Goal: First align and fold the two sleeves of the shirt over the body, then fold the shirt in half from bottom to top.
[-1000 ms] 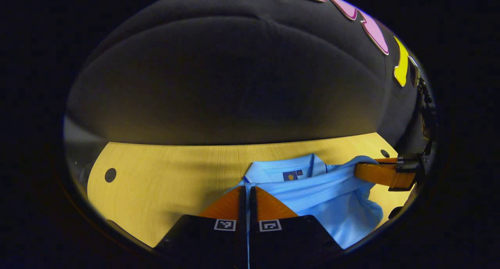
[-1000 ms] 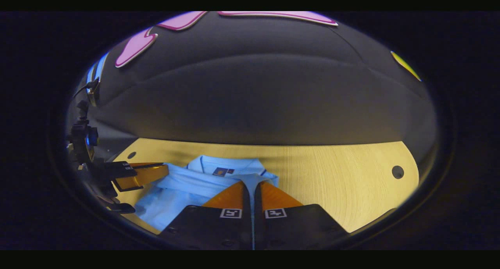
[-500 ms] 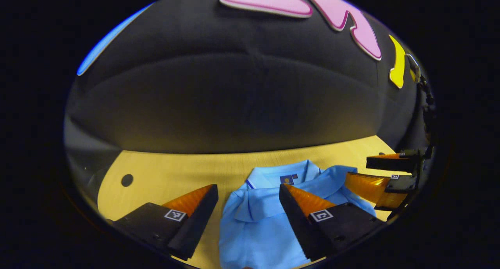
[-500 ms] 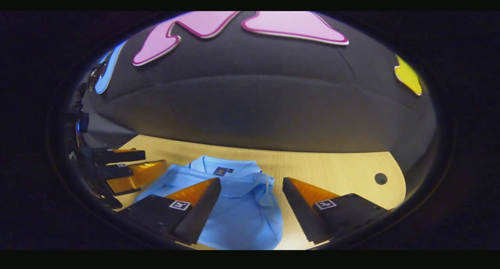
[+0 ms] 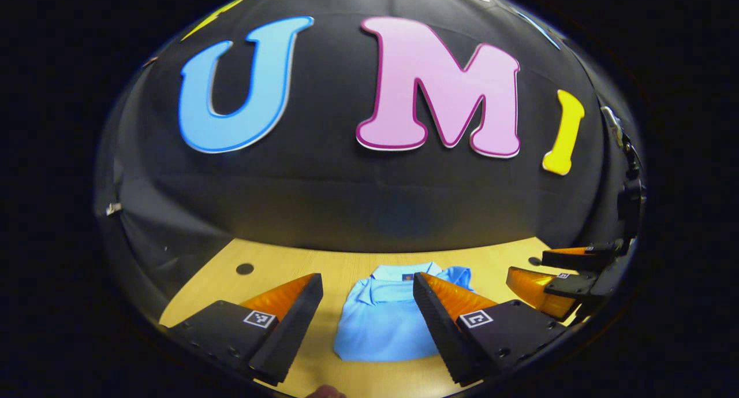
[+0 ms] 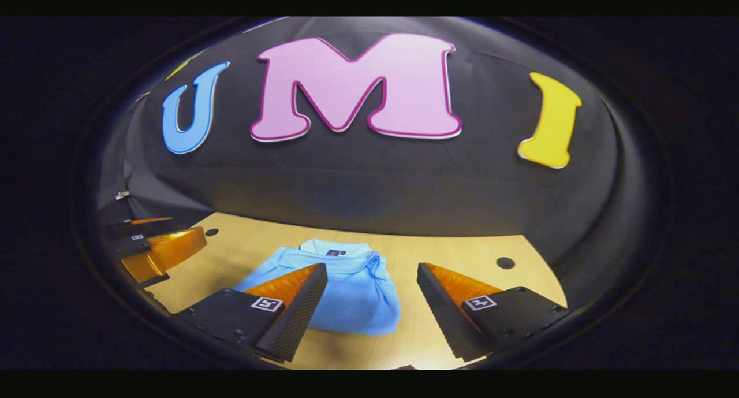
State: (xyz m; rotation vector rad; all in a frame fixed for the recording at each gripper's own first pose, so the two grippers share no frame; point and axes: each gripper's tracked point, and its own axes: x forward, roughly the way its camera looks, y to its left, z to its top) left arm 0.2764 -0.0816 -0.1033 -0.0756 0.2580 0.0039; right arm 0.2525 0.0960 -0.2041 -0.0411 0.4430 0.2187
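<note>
The light blue polo shirt (image 5: 381, 320) lies folded into a compact bundle on the wooden table (image 5: 277, 271), collar at the far side. My left gripper (image 5: 368, 282) hangs open above and in front of it, nothing between its fingers. In the right gripper view the shirt (image 6: 352, 291) sits between and beyond the fingers of my right gripper (image 6: 372, 271), which is open and holds nothing. The right gripper (image 5: 554, 274) also appears at the right edge of the left gripper view, jaws apart. The left gripper (image 6: 153, 245) appears at the left edge of the right gripper view.
The table has round holes: one at its far left (image 5: 245, 268) and one at its far right (image 6: 505, 263). The black cloth wall rises just behind the table's far edge. Bare wood lies on both sides of the shirt.
Both grippers were shut on the shirt's edge a second ago, then opened and let it drop. Since then both have lifted and pulled back, so the folded shirt looks smaller.
</note>
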